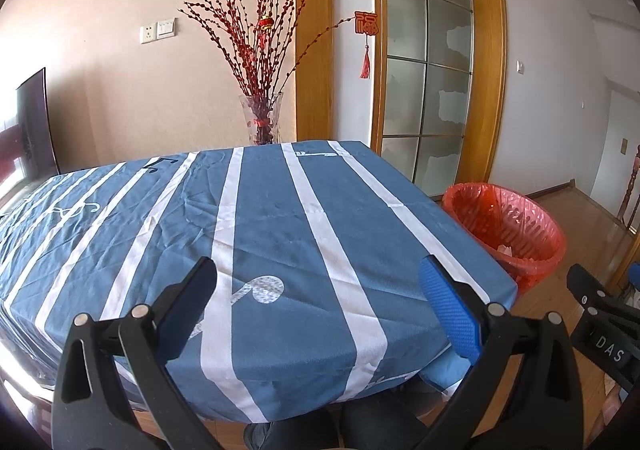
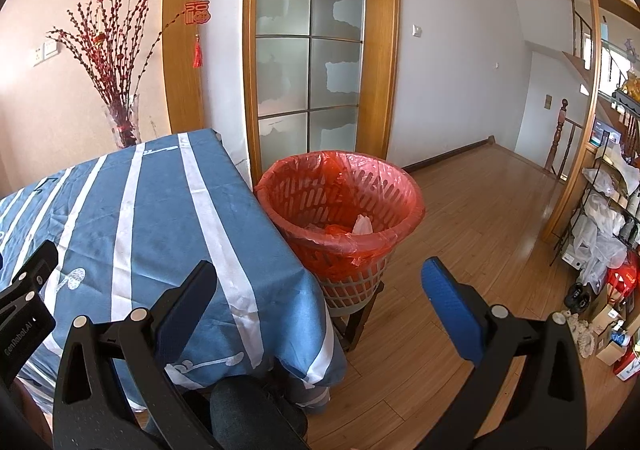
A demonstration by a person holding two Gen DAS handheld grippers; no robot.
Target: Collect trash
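The tabletop (image 1: 280, 218), under its blue striped cloth, shows no trash on the part in view. The bin (image 2: 340, 202) in its red liner stands on the floor touching the tabletop's right edge, with white scraps (image 2: 362, 225) already inside. It lies ahead of the right gripper (image 2: 320, 298), the nearer one, and far right of the left gripper (image 1: 318, 302). Both are spread wide and empty.

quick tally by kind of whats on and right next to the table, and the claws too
tables with blue striped cloth: 1
waste baskets with red liner: 1
white crumpled scraps in the basket: 1
glass vases of red branches: 1
claws, both open and empty, left claw and right claw: 2
loose trash on the cloth: 0
total: 6
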